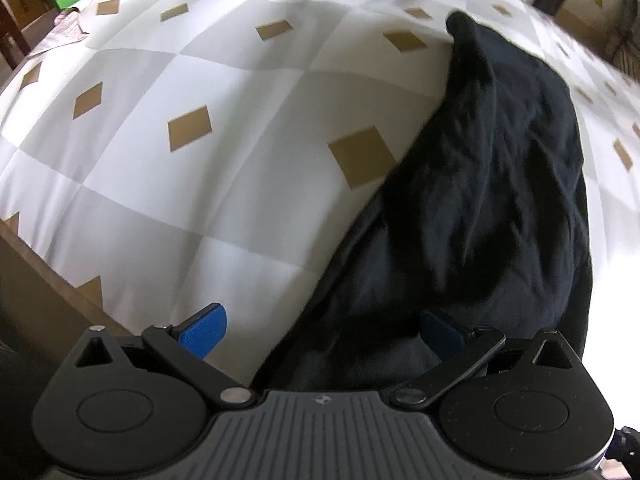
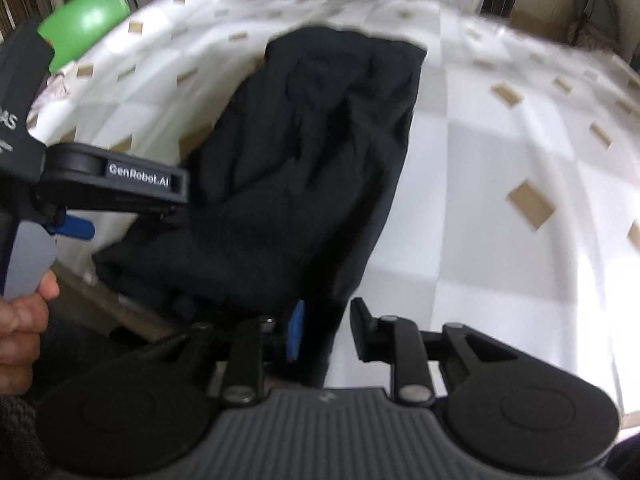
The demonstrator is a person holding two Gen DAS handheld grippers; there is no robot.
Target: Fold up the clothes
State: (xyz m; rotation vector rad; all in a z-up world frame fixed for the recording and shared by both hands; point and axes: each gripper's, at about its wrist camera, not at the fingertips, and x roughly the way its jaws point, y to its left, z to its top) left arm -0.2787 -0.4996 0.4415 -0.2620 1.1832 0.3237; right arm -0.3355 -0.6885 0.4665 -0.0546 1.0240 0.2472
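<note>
A soft, limp dark garment (image 1: 480, 200) lay at the bed's (image 1: 200, 200) near edge; both claws, left (image 1: 320, 328) and right (image 2: 326, 330), were released over its near hem, the best hold.

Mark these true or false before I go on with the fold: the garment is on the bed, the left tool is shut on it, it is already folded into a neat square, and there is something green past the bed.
1. The dark garment lies on the checked bedspread. True.
2. The left tool is clamped shut on the garment. False: its jaws stand wide open, one pad over the bedspread and the other at the garment.
3. The garment is folded into a neat small square. False: it lies as a long, rumpled heap.
4. A green object shows beyond the bed's far left corner. True.
</note>
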